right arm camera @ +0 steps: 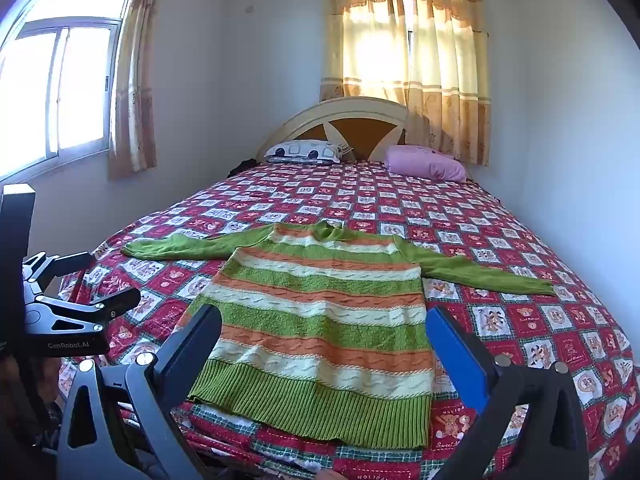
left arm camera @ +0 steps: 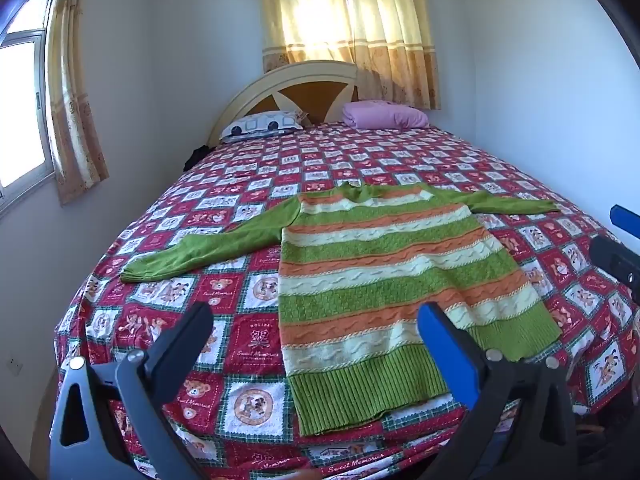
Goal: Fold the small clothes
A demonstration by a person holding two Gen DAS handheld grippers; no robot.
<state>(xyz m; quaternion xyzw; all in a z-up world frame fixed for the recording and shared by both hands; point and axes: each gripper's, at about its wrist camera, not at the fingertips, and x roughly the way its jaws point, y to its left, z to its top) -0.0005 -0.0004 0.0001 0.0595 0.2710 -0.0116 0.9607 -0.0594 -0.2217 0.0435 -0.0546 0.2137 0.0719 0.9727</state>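
We see a striped sweater spread flat on the bed, front down or up we cannot tell, hem toward the lower edge of the frame and collar toward the headboard. Bands run green, orange and cream; both sleeves are plain green and stretched out sideways. In the left wrist view the sweater sits centre to right, its left sleeve reaching to mid left of frame, the other sleeve to the right. In the right wrist view the sweater fills the centre, hem at lower centre.

Our left gripper hangs over the near bed edge at the bottom of its frame, fingers spread wide, nothing between them but the hem area below; no contact visible. It also shows in the right wrist view at mid left, clear of the cloth. Our right gripper is at the bottom of its frame, fingers spread wide either side of the hem, not pinching anything.

The bedspread is a red and white check with bear prints. At the upper centre lie a patterned pillow and a folded pink blanket, well apart from the sweater. Curtains hang behind the headboard; a window is upper left.
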